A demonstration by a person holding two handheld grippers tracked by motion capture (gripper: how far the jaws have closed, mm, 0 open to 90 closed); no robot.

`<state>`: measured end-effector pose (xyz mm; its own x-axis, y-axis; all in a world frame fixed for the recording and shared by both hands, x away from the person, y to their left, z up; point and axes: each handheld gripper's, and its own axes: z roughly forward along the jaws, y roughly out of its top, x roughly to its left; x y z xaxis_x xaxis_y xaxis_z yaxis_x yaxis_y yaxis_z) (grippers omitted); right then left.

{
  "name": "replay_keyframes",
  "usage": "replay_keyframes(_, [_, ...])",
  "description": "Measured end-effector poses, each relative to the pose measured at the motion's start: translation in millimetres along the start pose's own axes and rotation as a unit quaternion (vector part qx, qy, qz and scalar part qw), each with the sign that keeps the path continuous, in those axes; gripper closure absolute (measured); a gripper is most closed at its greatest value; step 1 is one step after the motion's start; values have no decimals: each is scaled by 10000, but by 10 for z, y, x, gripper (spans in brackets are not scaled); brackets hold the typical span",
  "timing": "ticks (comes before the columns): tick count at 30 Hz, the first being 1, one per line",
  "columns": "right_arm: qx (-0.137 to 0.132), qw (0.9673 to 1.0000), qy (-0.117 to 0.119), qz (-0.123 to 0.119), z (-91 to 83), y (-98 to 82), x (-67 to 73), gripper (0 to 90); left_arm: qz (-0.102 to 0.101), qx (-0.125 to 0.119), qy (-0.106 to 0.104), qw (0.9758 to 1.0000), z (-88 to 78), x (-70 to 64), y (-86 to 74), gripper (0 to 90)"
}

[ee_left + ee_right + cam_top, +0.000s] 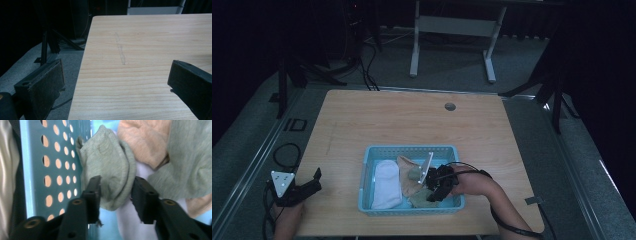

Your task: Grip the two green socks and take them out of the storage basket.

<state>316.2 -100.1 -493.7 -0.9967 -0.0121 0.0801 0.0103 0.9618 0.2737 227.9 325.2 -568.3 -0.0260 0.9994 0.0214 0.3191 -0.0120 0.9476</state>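
The right gripper (432,192) reaches down into the blue perforated basket (368,156) near the front edge of the wooden table (362,115). Its 2 jaws are partly closed around a grey-green sock (110,170), pinching its bunched fabric just beside the basket's wall. A peach sock (142,140) and a white sock (387,182) lie in the same basket. The left gripper (312,182) rests at the table's front-left corner, jaws wide apart and holding nothing.
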Motion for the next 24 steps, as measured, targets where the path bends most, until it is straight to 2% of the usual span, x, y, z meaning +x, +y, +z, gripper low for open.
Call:
replay_keyframes(4, [11,10000,-58,-60,-12,29,3,774,-7,-2,-10,10000,-1,1,0,4])
replay_keyframes(12, [8,9998,-53,-192,-74,45,46,794,-16,0,-8,10000,0,5,0,4])
replay_keyframes(24, [-77,9994,-166,-304,-293,43,105,797,-33,3,-3,10000,1,8,0,4])
